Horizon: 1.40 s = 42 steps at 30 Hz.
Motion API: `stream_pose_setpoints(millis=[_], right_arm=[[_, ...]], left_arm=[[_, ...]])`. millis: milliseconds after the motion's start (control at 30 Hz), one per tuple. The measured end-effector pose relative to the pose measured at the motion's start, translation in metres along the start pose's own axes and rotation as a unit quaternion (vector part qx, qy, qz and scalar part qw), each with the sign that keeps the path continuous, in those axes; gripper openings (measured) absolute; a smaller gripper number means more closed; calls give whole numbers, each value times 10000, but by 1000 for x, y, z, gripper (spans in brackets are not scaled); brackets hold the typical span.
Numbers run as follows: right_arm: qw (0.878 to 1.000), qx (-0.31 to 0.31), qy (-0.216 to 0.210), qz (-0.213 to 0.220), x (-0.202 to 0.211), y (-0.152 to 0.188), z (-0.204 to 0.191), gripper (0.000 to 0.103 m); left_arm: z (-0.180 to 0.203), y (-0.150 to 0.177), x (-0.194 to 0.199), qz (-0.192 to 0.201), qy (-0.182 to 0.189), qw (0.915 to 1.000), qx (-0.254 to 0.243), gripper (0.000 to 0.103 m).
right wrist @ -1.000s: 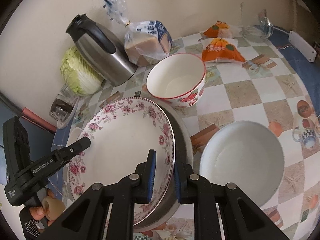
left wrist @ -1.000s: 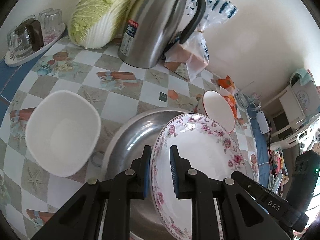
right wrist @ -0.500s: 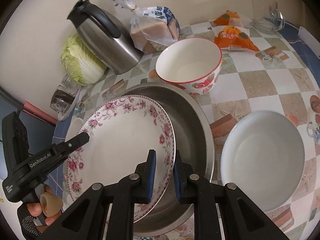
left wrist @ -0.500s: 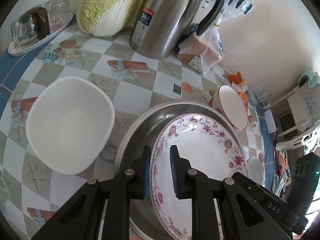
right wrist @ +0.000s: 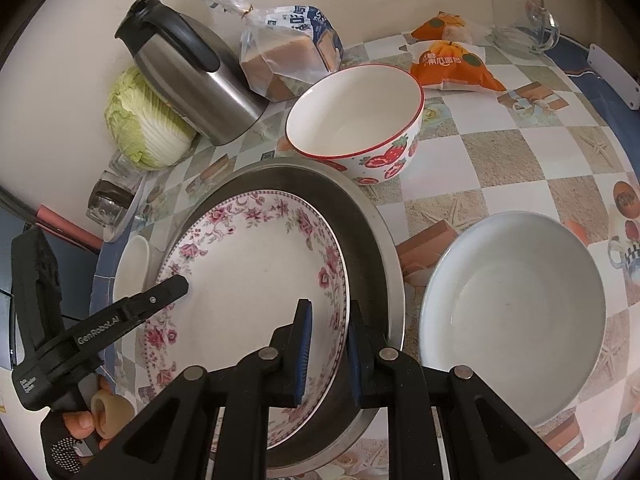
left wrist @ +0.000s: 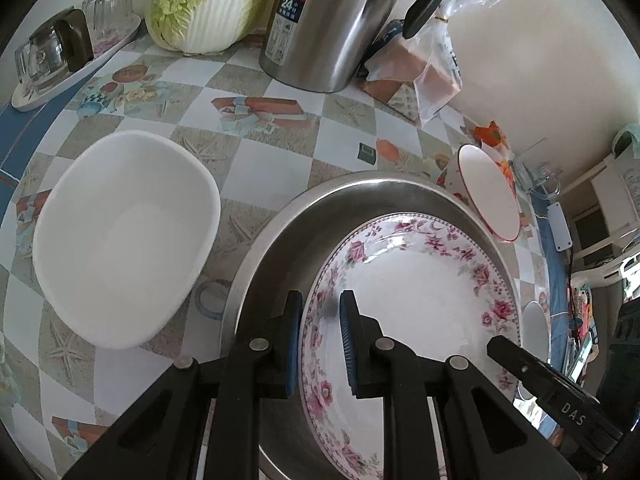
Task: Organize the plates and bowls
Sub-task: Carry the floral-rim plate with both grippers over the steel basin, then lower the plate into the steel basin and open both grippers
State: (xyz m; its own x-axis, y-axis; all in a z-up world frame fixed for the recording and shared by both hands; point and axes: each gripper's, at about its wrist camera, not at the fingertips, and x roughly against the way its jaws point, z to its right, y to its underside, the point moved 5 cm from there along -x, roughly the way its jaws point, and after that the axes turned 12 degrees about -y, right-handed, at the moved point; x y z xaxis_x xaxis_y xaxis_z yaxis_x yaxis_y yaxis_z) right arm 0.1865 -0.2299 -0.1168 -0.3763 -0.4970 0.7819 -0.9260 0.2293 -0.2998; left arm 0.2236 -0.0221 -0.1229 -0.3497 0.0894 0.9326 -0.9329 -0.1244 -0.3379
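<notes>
The floral plate (left wrist: 420, 300) sat inside the steel basin (left wrist: 280, 240) on the checkered table (left wrist: 272, 168), gripped from both sides: the left gripper (left wrist: 320, 320) and the right gripper (right wrist: 326, 328) each pinched its rim. A strawberry bowl (right wrist: 360, 120) and two white bowls (right wrist: 516, 292) (left wrist: 120, 232) stood close around.

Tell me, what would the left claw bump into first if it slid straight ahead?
The left claw grips the plate rim. Straight ahead lies the steel basin wall, probably first; beyond it, the kettle.
</notes>
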Motion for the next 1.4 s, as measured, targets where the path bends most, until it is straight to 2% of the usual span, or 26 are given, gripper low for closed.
stream_pose_setpoints(millis=[733, 1200, 1400], right_arm=[[9994, 164, 276, -91, -8, 0, -3, 17], [9962, 493, 701, -139, -13, 1, -9, 17], [9941, 625, 864, -174, -14, 2, -10, 17]], left_arm=[[-1, 1, -8, -77, -105, 9999, -67, 22], [1, 2, -9, -81, -161, 9998, -125, 23], [5, 2, -8, -55, -307, 9992, -259, 24]])
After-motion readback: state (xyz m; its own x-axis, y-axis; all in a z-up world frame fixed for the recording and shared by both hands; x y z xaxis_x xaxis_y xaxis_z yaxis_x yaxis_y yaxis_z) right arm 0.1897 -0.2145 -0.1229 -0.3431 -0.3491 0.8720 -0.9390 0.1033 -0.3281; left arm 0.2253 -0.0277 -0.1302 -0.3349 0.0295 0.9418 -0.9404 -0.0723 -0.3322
